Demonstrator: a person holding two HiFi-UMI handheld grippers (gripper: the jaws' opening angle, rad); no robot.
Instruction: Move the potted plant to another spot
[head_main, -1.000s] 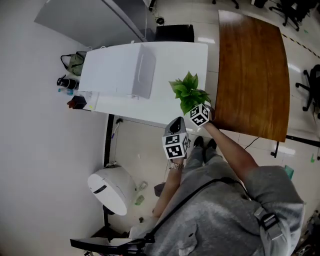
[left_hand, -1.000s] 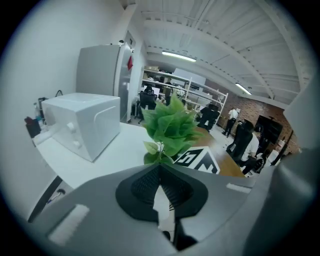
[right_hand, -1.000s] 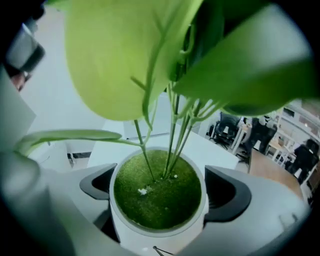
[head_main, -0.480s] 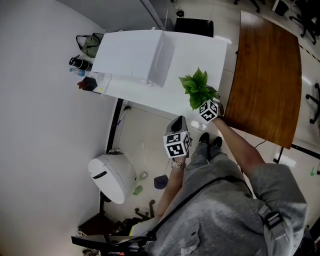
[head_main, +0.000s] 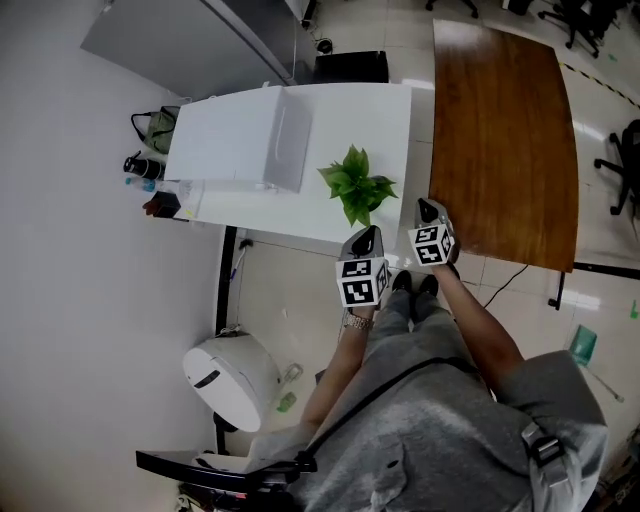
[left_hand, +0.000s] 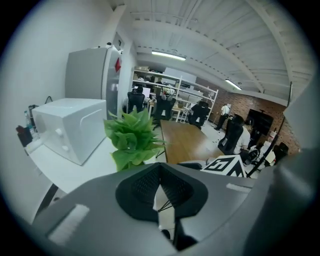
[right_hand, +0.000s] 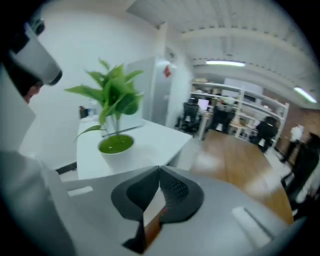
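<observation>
Potted plant (head_main: 354, 185) now free on white desk (head_main: 380, 120), near front edge. Right tool (head_main: 428, 210) has released it and backed off, jaws closing on nothing. Left tool (head_main: 367, 236) closed, empty. Placement looks done.
</observation>
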